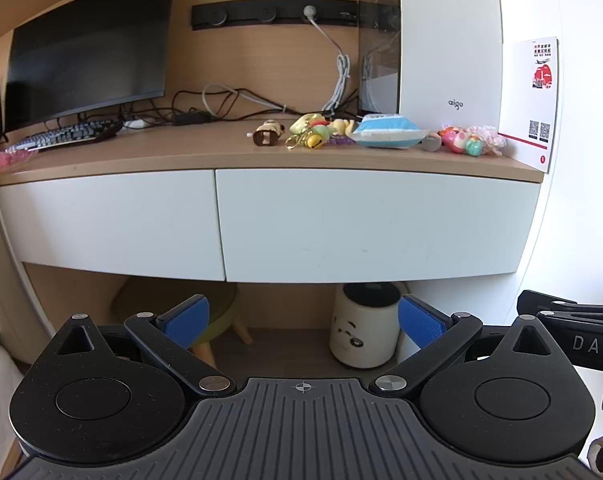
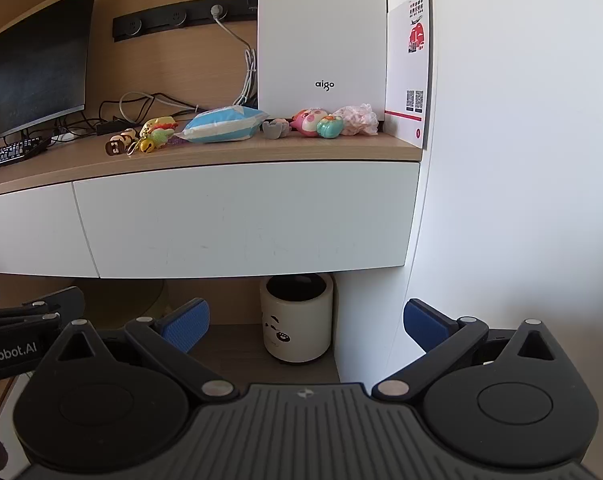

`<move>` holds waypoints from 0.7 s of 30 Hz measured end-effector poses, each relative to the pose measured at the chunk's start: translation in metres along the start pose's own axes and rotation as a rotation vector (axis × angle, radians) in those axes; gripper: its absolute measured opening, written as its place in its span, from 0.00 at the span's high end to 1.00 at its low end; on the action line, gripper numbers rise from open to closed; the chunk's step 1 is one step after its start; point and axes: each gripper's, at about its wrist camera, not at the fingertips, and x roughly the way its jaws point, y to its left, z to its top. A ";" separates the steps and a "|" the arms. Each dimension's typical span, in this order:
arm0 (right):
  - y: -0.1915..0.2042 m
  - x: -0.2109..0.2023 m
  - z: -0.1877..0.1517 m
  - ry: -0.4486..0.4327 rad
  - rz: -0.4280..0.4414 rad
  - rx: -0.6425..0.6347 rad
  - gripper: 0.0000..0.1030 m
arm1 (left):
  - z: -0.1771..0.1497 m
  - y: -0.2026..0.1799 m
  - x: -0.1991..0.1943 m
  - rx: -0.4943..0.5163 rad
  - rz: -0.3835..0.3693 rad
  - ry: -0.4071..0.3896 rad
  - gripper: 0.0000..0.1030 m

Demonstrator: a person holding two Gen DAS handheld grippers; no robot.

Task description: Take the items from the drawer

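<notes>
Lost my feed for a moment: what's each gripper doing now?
Left gripper: open, holding nothing.
Right gripper: open, holding nothing.

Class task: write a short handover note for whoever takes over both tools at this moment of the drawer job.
Left tool: open, empty, held low in front of the desk.
Right tool: open, empty, level with the left one.
Both drawers are shut: right drawer, left drawer.
A row of small toys and a blue-and-white packet lies on the desk top above the right drawer; whether they came from a drawer cannot be told.
Done: nothing visible. Left: open a drawer, lift out whatever is inside.
</notes>
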 end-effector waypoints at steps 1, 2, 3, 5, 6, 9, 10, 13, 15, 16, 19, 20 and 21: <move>0.000 0.000 0.000 0.000 -0.001 0.001 0.00 | 0.000 0.000 0.000 0.001 0.000 0.001 0.00; 0.000 0.000 0.000 0.000 0.000 0.001 0.00 | 0.000 0.000 0.000 0.001 0.000 0.001 0.00; 0.000 0.000 0.000 0.001 0.001 0.001 0.00 | 0.000 0.000 0.000 0.000 0.001 0.001 0.00; 0.000 0.000 0.000 0.000 0.001 -0.001 0.00 | 0.000 0.000 0.000 0.000 0.000 0.001 0.00; 0.000 0.000 0.000 0.001 0.003 -0.002 0.00 | 0.000 0.000 0.000 0.000 0.001 0.001 0.00; 0.000 0.000 0.000 0.001 0.002 -0.002 0.00 | 0.000 0.001 0.000 0.000 -0.001 0.001 0.00; 0.000 0.000 0.000 0.001 0.002 -0.001 0.00 | 0.000 0.001 0.000 0.000 -0.001 0.001 0.00; 0.000 0.000 0.000 0.002 0.003 -0.003 0.00 | 0.000 0.001 0.000 -0.002 -0.001 0.003 0.00; 0.000 -0.001 0.000 0.002 0.002 -0.004 0.00 | -0.001 0.000 -0.001 -0.003 0.001 0.004 0.00; 0.000 -0.001 0.000 0.002 0.002 -0.003 0.00 | -0.001 0.000 -0.001 -0.003 0.001 0.004 0.00; 0.000 0.000 0.000 0.002 0.001 -0.003 0.00 | -0.002 -0.001 -0.001 -0.005 0.003 0.007 0.00; 0.000 0.000 0.000 0.003 0.001 -0.002 0.00 | -0.002 -0.001 -0.001 -0.006 0.004 0.008 0.00; 0.000 0.000 0.000 0.004 0.001 -0.003 0.00 | -0.003 -0.001 0.000 -0.007 0.005 0.009 0.00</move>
